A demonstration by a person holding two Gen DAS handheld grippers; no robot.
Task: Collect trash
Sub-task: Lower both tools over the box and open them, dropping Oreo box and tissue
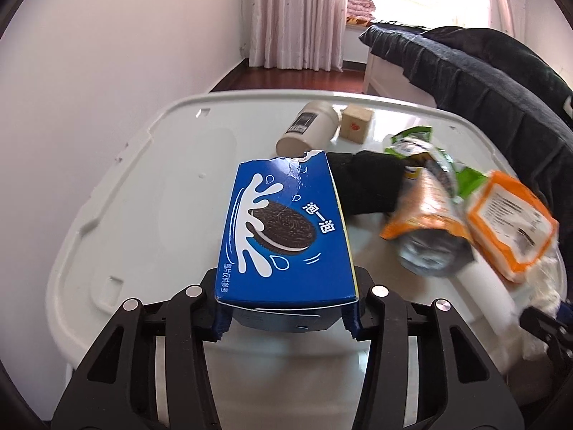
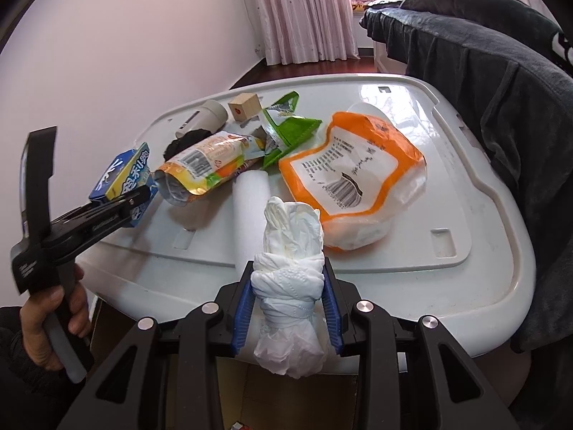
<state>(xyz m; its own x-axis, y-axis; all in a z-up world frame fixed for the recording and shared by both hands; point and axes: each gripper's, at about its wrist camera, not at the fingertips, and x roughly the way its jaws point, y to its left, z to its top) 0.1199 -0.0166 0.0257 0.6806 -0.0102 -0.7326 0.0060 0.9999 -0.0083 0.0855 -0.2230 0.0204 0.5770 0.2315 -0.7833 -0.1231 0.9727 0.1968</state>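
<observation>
A blue cookie box (image 1: 283,229) with a torn far end sits between the blue pads of my left gripper (image 1: 286,317), which is shut on its near end. From the right wrist view the same box (image 2: 121,175) hangs just off the left edge of the white plastic lid (image 2: 447,215), pinched by the left gripper (image 2: 138,199). My right gripper (image 2: 288,297) is shut on a white knotted wad of tissue (image 2: 290,251) at the lid's near edge. More trash lies on the lid: an orange-and-white bag (image 2: 354,179), an orange pouch (image 2: 207,165), a green wrapper (image 2: 286,132).
A white roll (image 2: 250,208), a tipped paper cup (image 2: 211,114), a wooden cube (image 2: 243,107) and a black cloth lump (image 2: 186,139) also lie on the lid. A dark blanket (image 2: 501,89) drapes along the right. A cardboard box (image 2: 286,394) shows below the near edge. A hand (image 2: 43,322) grips the left handle.
</observation>
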